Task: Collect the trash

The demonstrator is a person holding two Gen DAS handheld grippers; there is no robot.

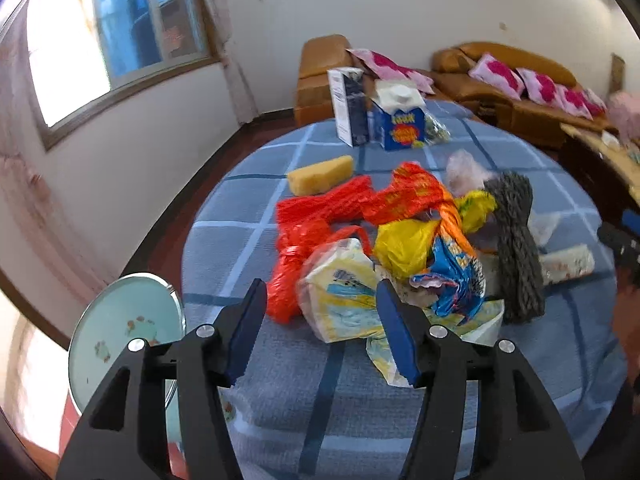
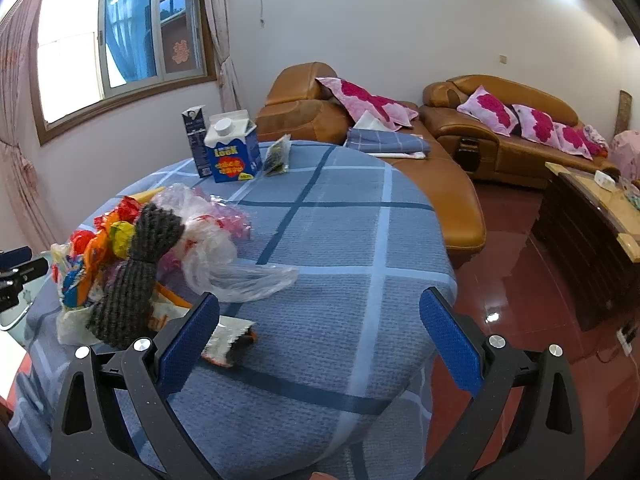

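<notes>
Left hand-held gripper (image 1: 322, 310) hovers low over a round table (image 1: 248, 392) covered in a blue checked cloth, its blue-padded jaws partly open, with nothing pinched between them. Just ahead of its tips sits the trash, heaped near the table's near edge. Largest in the heap is a red plastic bag (image 1: 316, 216) sprawled across the far side, then a grey knitted cloth (image 1: 516, 244) lying along the right, then a yellow bag (image 1: 404, 240) and a blue and orange snack wrapper (image 1: 452, 276) in the middle. Nearest the jaws is a crumpled pale yellow printed wrapper (image 1: 344, 300), bulging up between the two pads but seemingly untouched.

Right hand-held gripper (image 2: 320, 330) waits over bare cloth beside the heap, jaws spread wide and empty. A clear plastic bag (image 2: 236, 268) trails toward it, and a small silver foil packet (image 2: 228, 344) lies just beside its left pad.

Two cartons (image 1: 376, 108) and a yellow sponge (image 1: 320, 174) stand well apart at the far side.

To grasp well, the left jaws likely need to drop around the pale wrapper's thickest fold and close firmly, since thin film slips and may drag neighbouring pieces along.
</notes>
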